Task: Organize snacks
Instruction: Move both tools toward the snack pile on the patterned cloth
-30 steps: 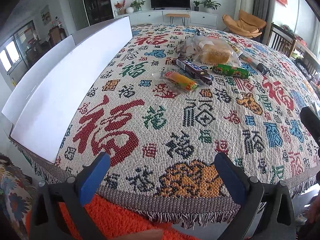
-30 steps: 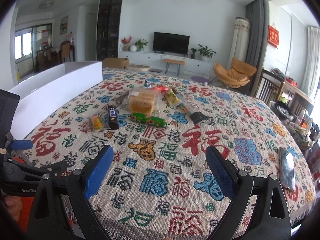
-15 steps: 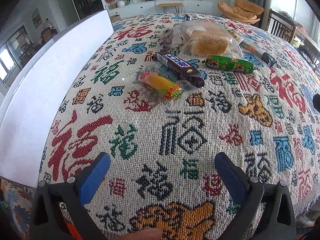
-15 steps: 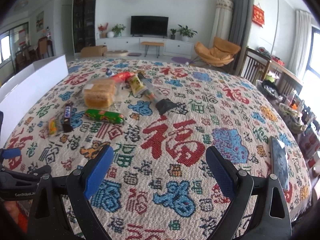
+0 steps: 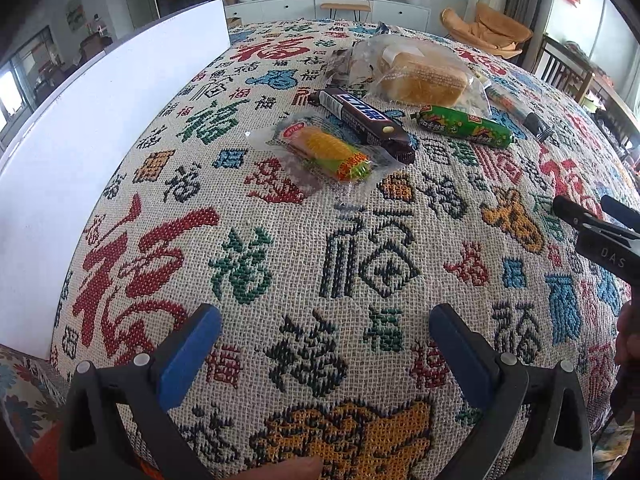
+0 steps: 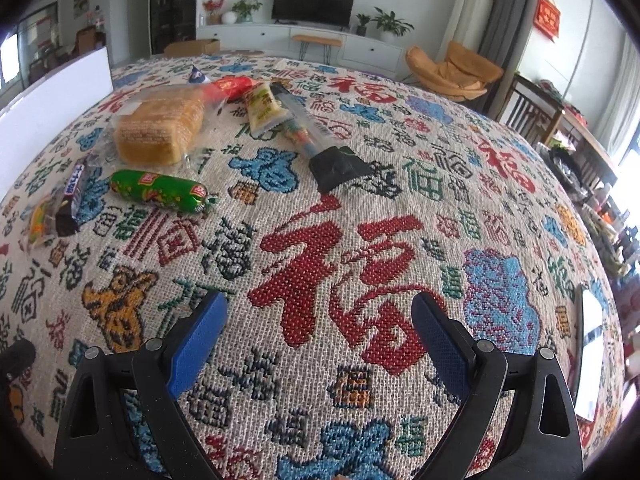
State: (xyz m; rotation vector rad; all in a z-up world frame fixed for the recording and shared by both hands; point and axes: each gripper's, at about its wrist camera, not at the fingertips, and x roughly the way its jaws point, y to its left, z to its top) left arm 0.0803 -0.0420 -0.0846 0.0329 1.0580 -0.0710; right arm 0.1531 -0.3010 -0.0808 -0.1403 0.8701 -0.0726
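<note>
Snacks lie in a loose cluster on the patterned tablecloth (image 5: 360, 248). Nearest my left gripper (image 5: 326, 328) is a clear packet with a yellow and orange corn snack (image 5: 326, 152). Behind it lie a dark chocolate bar (image 5: 366, 120), a green sausage stick (image 5: 466, 126) and a bagged bread loaf (image 5: 420, 76). The right wrist view shows the loaf (image 6: 160, 128), the green sausage (image 6: 160, 192), a pale yellow packet (image 6: 262, 106) and a long clear tube with a black end (image 6: 316, 148). Both my left gripper and my right gripper (image 6: 320, 332) are open over bare cloth, holding nothing.
A white open box (image 5: 100, 128) stands along the table's left side, its wall also showing in the right wrist view (image 6: 52, 96). A phone (image 6: 592, 344) lies near the right table edge. Chairs (image 6: 532, 112) stand beyond the far right side.
Both grippers have moved forward over the table toward the snack cluster, which now looks larger and closer. The jaws stayed open. No snack has moved.
</note>
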